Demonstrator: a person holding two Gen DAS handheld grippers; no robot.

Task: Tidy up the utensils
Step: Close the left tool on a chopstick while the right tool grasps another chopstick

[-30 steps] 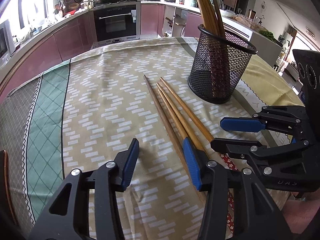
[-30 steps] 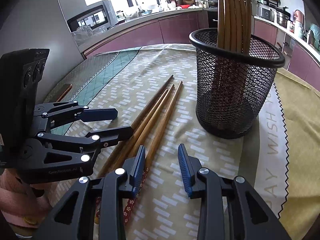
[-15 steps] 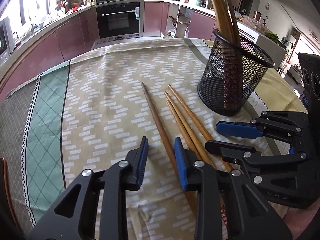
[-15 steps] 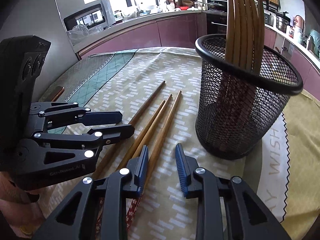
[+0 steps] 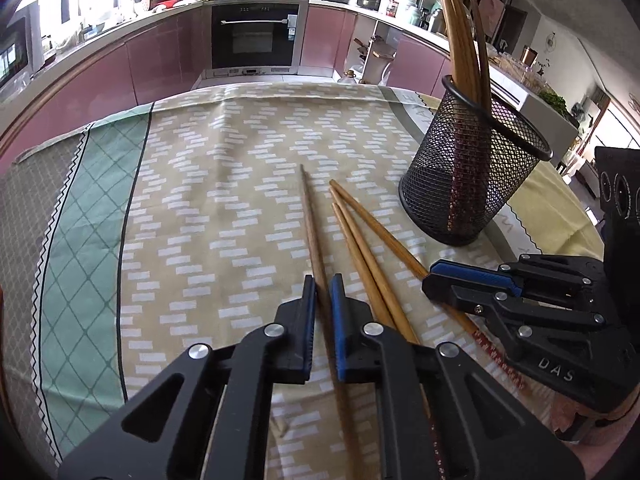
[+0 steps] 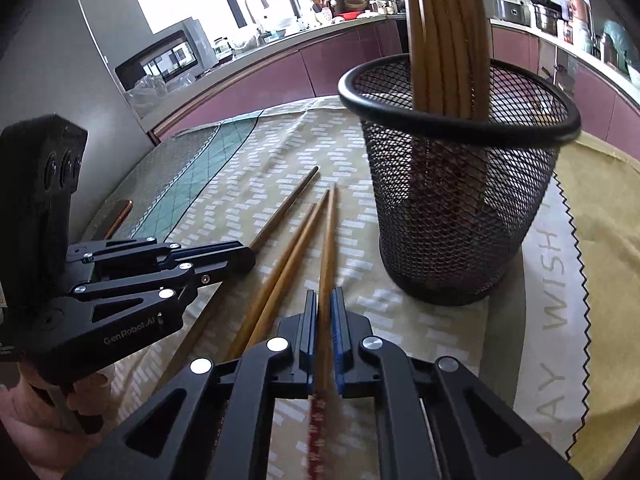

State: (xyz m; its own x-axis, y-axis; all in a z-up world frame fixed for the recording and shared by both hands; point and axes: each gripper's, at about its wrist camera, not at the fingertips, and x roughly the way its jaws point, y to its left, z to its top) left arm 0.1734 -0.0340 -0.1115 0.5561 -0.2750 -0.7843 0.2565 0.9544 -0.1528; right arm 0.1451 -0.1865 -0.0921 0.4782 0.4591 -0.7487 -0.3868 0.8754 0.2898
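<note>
Several wooden chopsticks lie on the patterned tablecloth (image 5: 200,200). My left gripper (image 5: 322,286) is shut on the leftmost, darker chopstick (image 5: 310,216), which points away from me. My right gripper (image 6: 325,300) is shut on the rightmost chopstick (image 6: 329,232); its red patterned end runs back under the jaws. Two more chopsticks (image 5: 360,248) lie between them, also seen in the right wrist view (image 6: 288,256). A black mesh holder (image 5: 468,176) with several chopsticks upright in it stands to the right, close in the right wrist view (image 6: 456,216).
The right gripper shows in the left wrist view (image 5: 472,280), the left gripper in the right wrist view (image 6: 212,258); they sit close together. A yellow cloth (image 6: 600,240) covers the table right of the holder. Kitchen counters and an oven (image 5: 256,36) stand behind.
Both grippers went from open to shut, each closing on a chopstick. The left one shifted right onto the leftmost chopstick, which has swung slightly apart from the others.
</note>
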